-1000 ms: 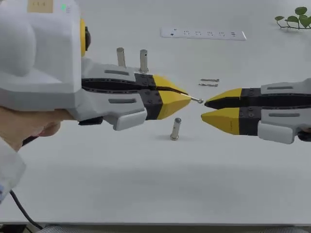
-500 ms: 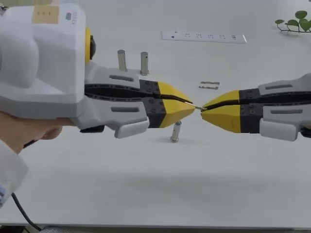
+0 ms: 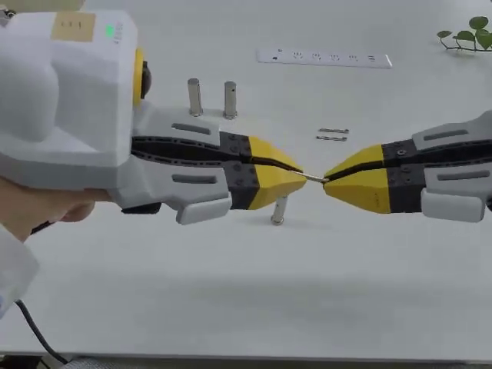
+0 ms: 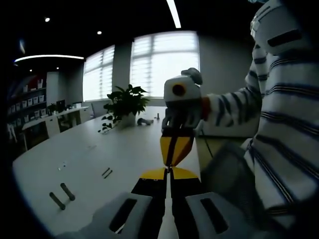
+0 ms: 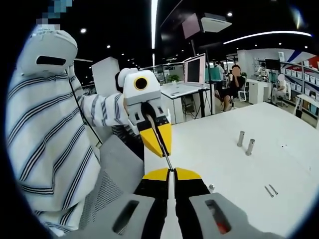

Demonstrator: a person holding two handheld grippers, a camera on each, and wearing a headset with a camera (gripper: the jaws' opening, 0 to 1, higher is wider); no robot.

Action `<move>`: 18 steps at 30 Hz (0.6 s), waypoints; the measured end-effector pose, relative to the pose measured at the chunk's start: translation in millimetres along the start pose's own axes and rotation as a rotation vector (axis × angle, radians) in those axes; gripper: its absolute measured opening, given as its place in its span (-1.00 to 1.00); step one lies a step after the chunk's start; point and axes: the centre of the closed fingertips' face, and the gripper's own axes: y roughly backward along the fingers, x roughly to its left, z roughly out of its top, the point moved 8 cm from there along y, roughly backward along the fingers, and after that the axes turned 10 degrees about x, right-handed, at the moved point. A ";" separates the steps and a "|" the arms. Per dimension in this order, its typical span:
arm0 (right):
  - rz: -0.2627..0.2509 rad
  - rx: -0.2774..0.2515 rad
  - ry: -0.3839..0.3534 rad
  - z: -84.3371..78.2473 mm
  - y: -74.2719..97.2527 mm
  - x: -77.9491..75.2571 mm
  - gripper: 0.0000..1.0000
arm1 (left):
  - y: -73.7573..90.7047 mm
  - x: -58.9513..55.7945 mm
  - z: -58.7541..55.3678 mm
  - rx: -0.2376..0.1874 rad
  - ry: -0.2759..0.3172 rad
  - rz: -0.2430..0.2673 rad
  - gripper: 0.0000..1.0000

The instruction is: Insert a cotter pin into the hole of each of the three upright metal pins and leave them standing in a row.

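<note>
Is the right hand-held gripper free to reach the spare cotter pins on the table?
Probably not yet: the right hand-held gripper is shut on a cotter pin, shared with the left hand-held gripper; the way to the spare cotter pins looks open.

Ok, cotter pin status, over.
Left tool, right tool both shut on one cotter pin, midair. Near metal pin standing below; two rear metal pins beyond. Spare cotter pins on table.
</note>
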 end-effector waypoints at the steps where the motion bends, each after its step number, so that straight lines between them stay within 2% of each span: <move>1: 0.003 0.001 0.004 0.3 0.3 0.7 -1.00 | -0.1 -0.3 -0.2 0.001 0.000 -0.002 -1.00; 9: 0.036 0.009 0.014 0.5 3.7 3.8 -1.00 | -2.2 -0.6 -4.3 0.022 -0.001 -0.017 -1.00; 12: 0.060 -0.019 0.003 2.4 5.3 4.7 -1.00 | -3.7 0.2 -9.0 0.054 -0.007 -0.017 -1.00; 15: 0.055 -0.004 0.010 0.7 6.4 1.6 -1.00 | -2.5 -2.1 -7.6 0.028 0.008 -0.025 -1.00; 18: 0.065 -0.009 0.003 0.4 6.5 1.4 -1.00 | -2.7 -3.1 -7.7 0.034 0.012 -0.027 -1.00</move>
